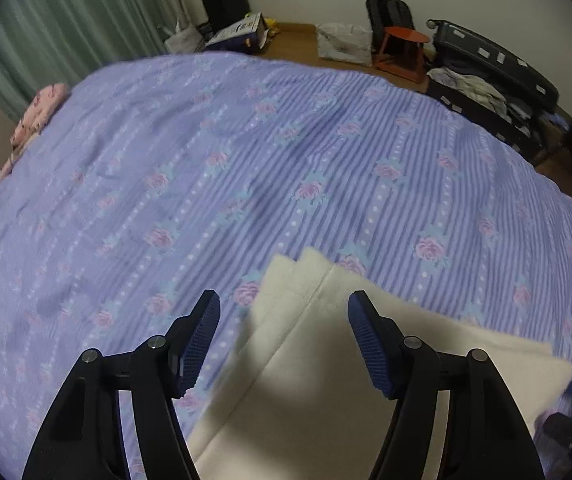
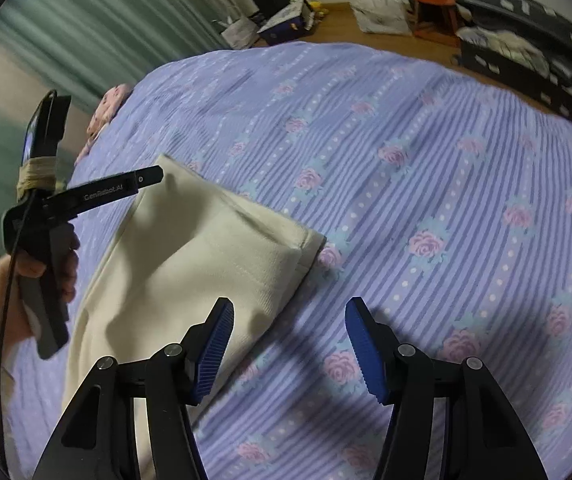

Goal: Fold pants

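Cream pants (image 1: pixel 318 360) lie folded flat on a purple flowered bedspread (image 1: pixel 246 160). My left gripper (image 1: pixel 284 340) is open and empty, hovering above the pants' left edge. In the right wrist view the pants (image 2: pixel 190 264) lie left of centre, hem end toward the middle of the bed. My right gripper (image 2: pixel 290 348) is open and empty, above the bedspread (image 2: pixel 426 200) just right of the pants. The left gripper's body (image 2: pixel 98 194) shows there, held by a hand over the pants' far left corner.
A pink flowered pillow (image 1: pixel 42 116) lies at the bed's far left. Green curtains (image 1: pixel 66 20) hang behind. On the wooden floor beyond are an open suitcase (image 1: pixel 494 80), a red stool (image 1: pixel 402 52), boxes and bags.
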